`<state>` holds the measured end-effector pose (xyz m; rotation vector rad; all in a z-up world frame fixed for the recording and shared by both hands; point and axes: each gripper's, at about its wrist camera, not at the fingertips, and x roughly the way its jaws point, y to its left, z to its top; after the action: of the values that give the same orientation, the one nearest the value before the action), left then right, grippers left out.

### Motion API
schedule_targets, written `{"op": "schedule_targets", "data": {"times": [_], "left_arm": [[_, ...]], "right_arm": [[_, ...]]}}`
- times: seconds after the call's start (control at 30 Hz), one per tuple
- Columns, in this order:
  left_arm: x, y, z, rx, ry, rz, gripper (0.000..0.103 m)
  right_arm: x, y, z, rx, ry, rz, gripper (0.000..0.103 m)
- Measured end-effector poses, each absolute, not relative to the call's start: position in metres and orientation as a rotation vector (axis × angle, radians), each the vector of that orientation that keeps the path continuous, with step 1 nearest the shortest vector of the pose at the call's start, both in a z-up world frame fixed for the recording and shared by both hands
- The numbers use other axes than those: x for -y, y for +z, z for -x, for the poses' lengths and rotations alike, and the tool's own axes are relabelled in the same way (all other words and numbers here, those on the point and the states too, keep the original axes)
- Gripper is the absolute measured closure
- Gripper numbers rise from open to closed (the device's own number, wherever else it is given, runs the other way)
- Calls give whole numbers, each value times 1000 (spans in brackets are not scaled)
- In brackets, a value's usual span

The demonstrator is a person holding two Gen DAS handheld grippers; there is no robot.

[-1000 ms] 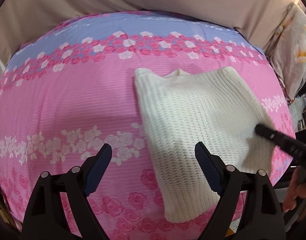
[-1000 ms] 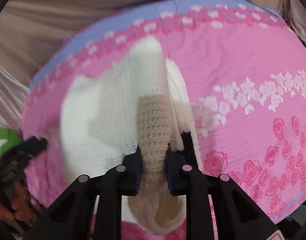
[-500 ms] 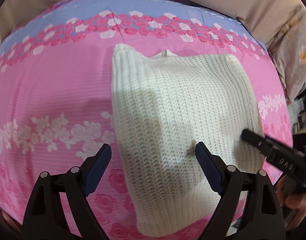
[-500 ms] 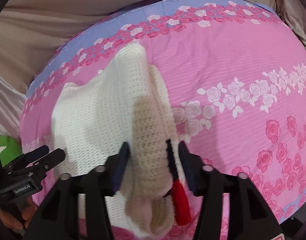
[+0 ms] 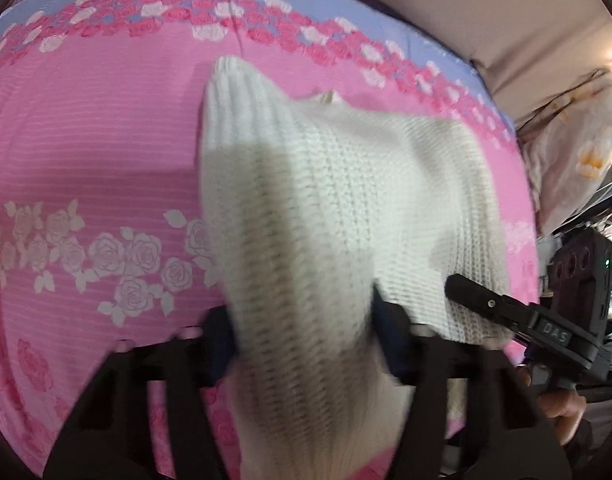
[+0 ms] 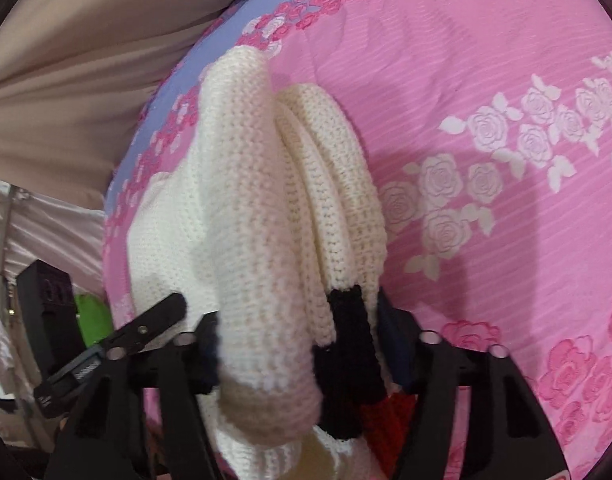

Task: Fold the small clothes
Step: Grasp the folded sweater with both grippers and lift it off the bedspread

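Now both grippers are clamping the cream knit sweater (image 5: 346, 200) on the pink rose bedspread (image 5: 85, 140): the left gripper (image 5: 301, 336) is pinching its near-left edge, and the right gripper (image 6: 297, 344) is squeezing a bunched fold with black and red trim.

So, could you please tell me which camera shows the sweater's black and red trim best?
The right wrist view: the black and red trim sits between its jaws. The left wrist view shows only the white sweater, no trim.

Cream knit sweater (image 5: 346, 216), black-and-red trim (image 6: 354, 360); pink rose-print bedsheet (image 5: 85, 152), lilac band; black fingers (image 6: 438, 364).
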<state>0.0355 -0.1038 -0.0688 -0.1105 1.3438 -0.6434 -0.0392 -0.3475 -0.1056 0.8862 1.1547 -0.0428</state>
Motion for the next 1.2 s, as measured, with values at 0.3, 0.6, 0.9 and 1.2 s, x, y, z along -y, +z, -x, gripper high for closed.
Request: {"op": "schedule_targets", "data": {"times": [0.3,0.6,0.9,1.2], "left_arm": [[117,-59,-27,-1323,-693,57,47],[113,-89,-31,-1365,-557,80,13],[145,-72,-34,-1403,-621,-47,47],[151,-24,-22,-1366,-705,-97,59]], "right_arm": [[340,-30,55,-1019,-56,-759,71],[349,-92,50,-1129,-131,-866,39],[348,-111,32,-1146,-111,-926,45],[341,-76,45,-1096,-106,-898,63]]}}
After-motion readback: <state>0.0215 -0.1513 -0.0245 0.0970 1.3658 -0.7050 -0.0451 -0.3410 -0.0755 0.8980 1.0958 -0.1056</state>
